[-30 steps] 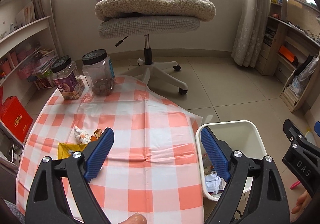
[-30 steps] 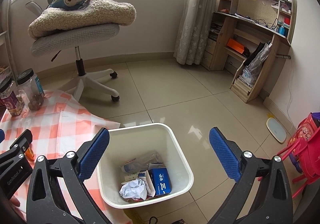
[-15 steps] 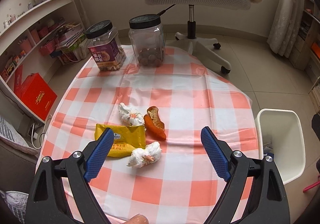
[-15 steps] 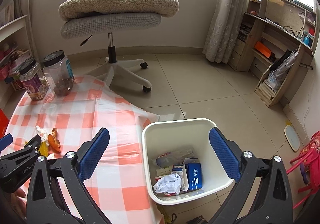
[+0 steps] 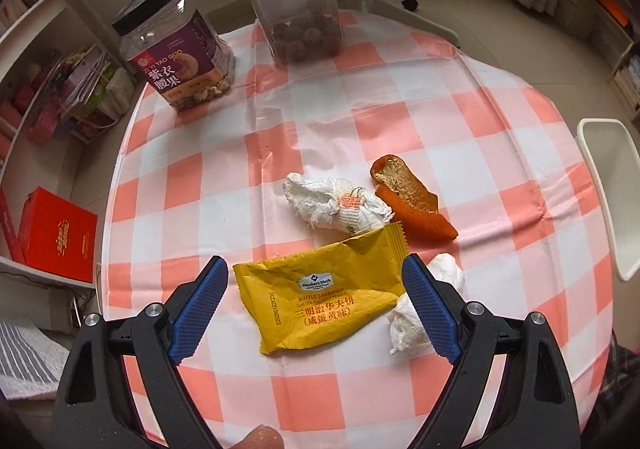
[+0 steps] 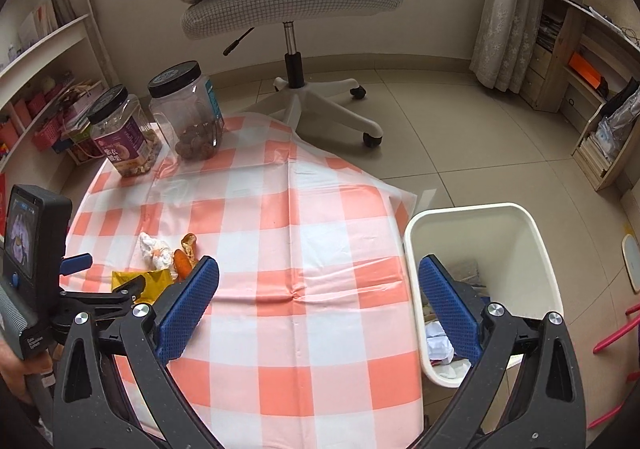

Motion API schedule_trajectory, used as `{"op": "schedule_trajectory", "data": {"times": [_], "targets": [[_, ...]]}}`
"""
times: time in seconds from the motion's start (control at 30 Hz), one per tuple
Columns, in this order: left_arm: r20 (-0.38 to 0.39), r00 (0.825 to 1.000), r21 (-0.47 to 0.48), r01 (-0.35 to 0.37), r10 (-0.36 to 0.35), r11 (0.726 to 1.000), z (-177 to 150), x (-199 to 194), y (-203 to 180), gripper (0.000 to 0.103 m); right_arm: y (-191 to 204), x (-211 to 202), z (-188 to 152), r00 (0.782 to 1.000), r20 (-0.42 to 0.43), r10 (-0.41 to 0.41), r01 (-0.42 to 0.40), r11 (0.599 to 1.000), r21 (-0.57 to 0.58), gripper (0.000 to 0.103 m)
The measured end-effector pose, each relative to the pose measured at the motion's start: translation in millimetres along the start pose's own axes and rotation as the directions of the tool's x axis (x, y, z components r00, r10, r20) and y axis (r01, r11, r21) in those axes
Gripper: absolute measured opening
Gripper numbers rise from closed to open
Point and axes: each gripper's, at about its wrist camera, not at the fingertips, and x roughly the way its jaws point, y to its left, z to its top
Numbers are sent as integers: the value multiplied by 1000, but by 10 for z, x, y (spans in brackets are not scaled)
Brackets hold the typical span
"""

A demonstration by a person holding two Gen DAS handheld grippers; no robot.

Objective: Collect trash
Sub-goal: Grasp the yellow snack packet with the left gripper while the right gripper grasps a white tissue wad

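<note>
Your left gripper (image 5: pixel 314 307) is wide open and has dropped in close since 0.5 s ago: the yellow wrapper (image 5: pixel 326 295) that sat at lower left of the left wrist frame is now centred between the blue pads (image 5: pixel 198 307), low in the frame, with neither pad visibly touching it. 1 crumpled tissue (image 5: pixel 338 205) lies just above the wrapper at mid-frame, touching the orange peel (image 5: pixel 412 197) to its right. A 2nd tissue wad (image 5: pixel 424 305) sits at lower right, partly hidden behind the right-hand pad. All 4 pieces are on the checked tablecloth (image 5: pixel 420 97). The 2 jars (image 5: pixel 188 45) have moved up to the top of the frame, and only the rim of the white bin (image 5: pixel 608 201) shows at the right edge. Your right gripper (image 6: pixel 318 313) is also wide open, holding nothing. Its view has swung left since 0.5 s ago: the bin (image 6: pixel 536 245) now sits at lower right instead of centre, with paper trash inside, and the table fills the middle. The left gripper's body (image 6: pixel 36 261) is bigger at the left edge.
</note>
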Motion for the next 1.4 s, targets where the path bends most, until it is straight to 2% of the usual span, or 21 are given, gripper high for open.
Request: {"op": "schedule_trajectory", "data": {"times": [0.07, 0.13, 0.23, 0.33, 0.43, 0.53, 0.57, 0.6, 0.67, 0.73, 0.8, 0.87, 0.9, 0.97, 1.07, 1.23, 1.27, 1.3, 1.33, 1.37, 1.4], "targets": [[-36, 999, 22, 41, -40, 999, 70, 106, 117, 86, 25, 64, 7, 999, -28, 23, -23, 1000, 15, 96], [-53, 998, 45, 42, -40, 998, 176, 200, 181, 86, 44, 131, 13, 999, -46, 28, -26, 999, 29, 96], [-104, 984, 82, 156, -147, 984, 287, 360, 169, 86, 71, 232, 18, 996, -76, 37, -33, 998, 53, 96], [-158, 982, 144, 128, -105, 981, 244, 615, 101, 86, 98, 350, 12, 990, -120, 70, -59, 994, 90, 96], [-197, 970, 132, 170, -142, 977, 67, 740, 112, 86, 149, 456, -34, 981, -164, 104, -85, 989, 118, 96], [-187, 965, 129, 212, -186, 969, -188, 652, 108, 75, 240, 561, -96, 970, -208, 126, -102, 987, 121, 96], [-185, 965, 132, 211, -185, 968, -275, 603, 100, 66, 278, 596, -121, 966, -224, 130, -105, 987, 120, 96], [-187, 964, 131, 214, -188, 968, -361, 556, 95, 62, 313, 630, -148, 961, -240, 137, -112, 987, 117, 96], [-202, 959, 115, 226, -200, 967, -531, 468, 88, 43, 382, 700, -200, 951, -270, 152, -124, 985, 119, 96], [-220, 952, 94, 236, -211, 967, -707, 386, 75, 35, 440, 756, -253, 942, -293, 163, -130, 983, 126, 96], [-257, 937, 63, 261, -237, 963, -869, 327, 56, 34, 486, 795, -296, 934, -310, 176, -138, 981, 140, 96], [-291, 920, 46, 288, -263, 956, -988, 255, 31, 37, 521, 820, -332, 929, -320, 187, -144, 978, 152, 96], [-291, 920, 42, 287, -263, 957, -1019, 202, 29, 41, 537, 822, -345, 927, -322, 191, -147, 977, 157, 96], [-253, 937, 34, 259, -242, 965, -1017, 80, 48, 68, 564, 809, -365, 927, -320, 198, -151, 975, 164, 96], [-216, 939, -26, 269, -268, 963, -983, -16, 87, 88, 594, 786, -371, 930, -313, 195, -152, 976, 158, 96], [-255, 924, -73, 274, -284, 959, -1059, 180, -118, 89, 545, 820, -379, 929, -318, 188, -137, 975, 176, 96], [-252, 930, -70, 260, -269, 963, -1105, 198, -192, 88, 527, 830, -377, 928, -320, 189, -135, 973, 185, 96], [-257, 937, -63, 225, -234, 972, -1151, 224, -255, 82, 512, 841, -377, 928, -321, 190, -132, 972, 194, 96], [-271, 943, -53, 184, -191, 982, -1192, 249, -297, 68, 499, 848, -377, 927, -322, 191, -131, 971, 200, 96], [-256, 948, -61, 181, -191, 982, -1215, 210, -306, 51, 497, 855, -379, 927, -324, 191, -129, 971, 203, 96], [-253, 946, -76, 191, -204, 979, -1235, 170, -288, 42, 501, 865, -382, 925, -327, 192, -129, 970, 204, 96]]}}
